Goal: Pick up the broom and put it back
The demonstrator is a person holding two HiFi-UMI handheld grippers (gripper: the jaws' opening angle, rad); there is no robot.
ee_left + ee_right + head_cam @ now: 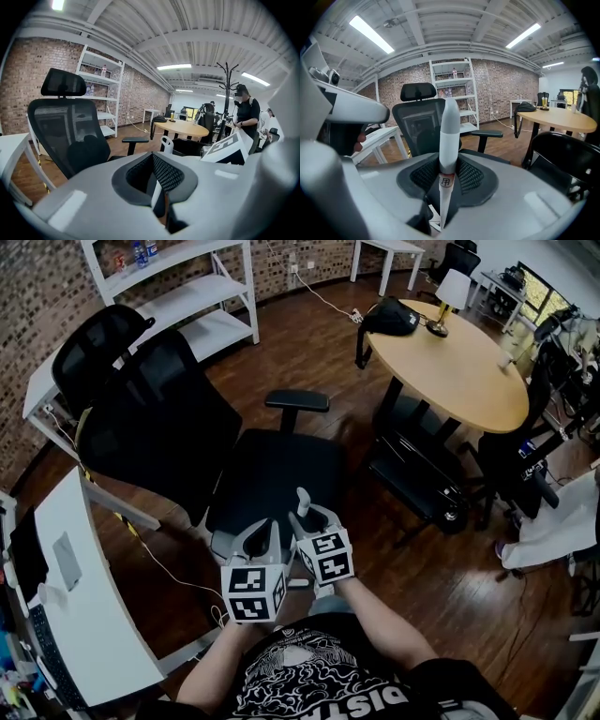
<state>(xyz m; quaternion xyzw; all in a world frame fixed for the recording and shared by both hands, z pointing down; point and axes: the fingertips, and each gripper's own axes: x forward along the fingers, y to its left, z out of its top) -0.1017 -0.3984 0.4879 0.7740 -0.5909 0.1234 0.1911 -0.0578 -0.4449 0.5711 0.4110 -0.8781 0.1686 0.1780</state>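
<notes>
Just ahead of the person's chest, the left gripper (263,538) and right gripper (315,521) sit side by side, just beside each other, over the front edge of a black office chair (277,474). The right gripper is clenched on the broom (449,136): its pale grey handle stands upright between the pads, its tip rising above the jaws. Only the handle shows. The left gripper's jaws are drawn together with nothing between them. Beyond the chair to the right stands a round wooden counter (459,371), with a lamp (450,292) and a black bag (389,317) at its far edge. White shelves (187,287) line the brick wall.
</notes>
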